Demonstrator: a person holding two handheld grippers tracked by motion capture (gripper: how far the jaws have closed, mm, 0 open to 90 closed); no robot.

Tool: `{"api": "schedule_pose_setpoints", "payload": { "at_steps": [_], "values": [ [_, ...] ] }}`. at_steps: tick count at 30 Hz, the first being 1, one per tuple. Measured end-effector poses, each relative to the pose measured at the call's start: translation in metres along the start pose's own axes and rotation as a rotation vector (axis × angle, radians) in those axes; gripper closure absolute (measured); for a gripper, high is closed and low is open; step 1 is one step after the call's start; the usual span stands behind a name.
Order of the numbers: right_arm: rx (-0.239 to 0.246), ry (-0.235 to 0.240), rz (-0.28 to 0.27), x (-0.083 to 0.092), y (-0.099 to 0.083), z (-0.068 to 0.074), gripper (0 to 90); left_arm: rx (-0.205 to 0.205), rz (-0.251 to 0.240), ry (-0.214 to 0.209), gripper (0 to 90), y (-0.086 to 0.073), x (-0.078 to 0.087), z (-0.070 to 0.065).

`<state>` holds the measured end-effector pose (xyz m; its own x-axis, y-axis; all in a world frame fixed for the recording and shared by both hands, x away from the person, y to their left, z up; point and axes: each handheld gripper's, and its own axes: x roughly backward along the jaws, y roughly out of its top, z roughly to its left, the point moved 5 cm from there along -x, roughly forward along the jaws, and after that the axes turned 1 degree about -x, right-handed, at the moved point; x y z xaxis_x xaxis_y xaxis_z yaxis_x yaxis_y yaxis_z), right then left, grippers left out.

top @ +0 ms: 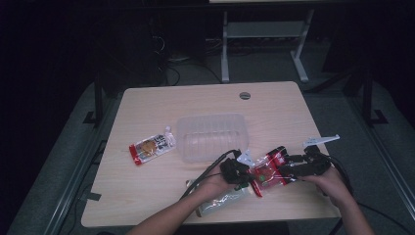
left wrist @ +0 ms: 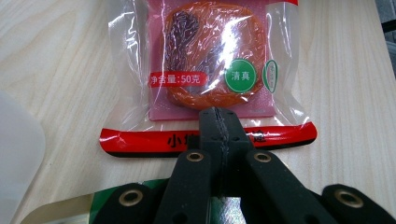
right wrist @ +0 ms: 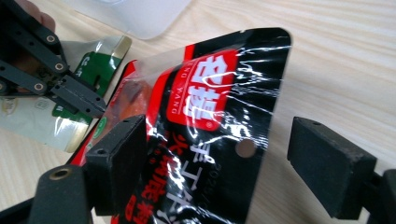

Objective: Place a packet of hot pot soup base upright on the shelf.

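Presently, red packet (top: 268,171) is pinched at its bottom seal by left gripper (left wrist: 219,122), jaws closed; right gripper (right wrist: 210,158) is spread wide around its top edge, above table (top: 147,186).

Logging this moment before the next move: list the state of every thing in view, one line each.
Red-and-black plastic snack packet: sealed, one end pinched by the left gripper.
Left gripper: jaws shut on the packet's red seam.
Right gripper: jaws open, packet's black end between them.
Clear plastic tub: lidless, empty.
Orange-and-red snack packet: sealed, flat on the table.
Green-and-clear pouch: flat, under the left forearm.
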<state>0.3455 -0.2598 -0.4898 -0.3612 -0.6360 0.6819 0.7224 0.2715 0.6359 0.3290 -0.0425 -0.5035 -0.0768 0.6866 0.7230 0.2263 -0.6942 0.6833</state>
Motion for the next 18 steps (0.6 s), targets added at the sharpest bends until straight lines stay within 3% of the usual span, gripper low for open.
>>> {"api": "schedule_pose_setpoints", "payload": {
  "at_steps": [10, 12, 18],
  "values": [
    [0.000, 0.080, 0.023, -0.006, -0.002, 0.006, 29.6, 0.004, -0.003, 0.008, 90.0, 0.000, 0.000, -0.001],
    [0.008, 0.074, 0.020, -0.005, -0.001, 0.007, 32.9, 0.006, -0.004, 0.009, 90.0, 0.000, 0.000, -0.001],
    [0.020, 0.078, -0.014, 0.005, 0.001, 0.006, 51.7, 0.000, -0.004, 0.014, 90.0, -0.001, 0.001, -0.001]
  ]
}}
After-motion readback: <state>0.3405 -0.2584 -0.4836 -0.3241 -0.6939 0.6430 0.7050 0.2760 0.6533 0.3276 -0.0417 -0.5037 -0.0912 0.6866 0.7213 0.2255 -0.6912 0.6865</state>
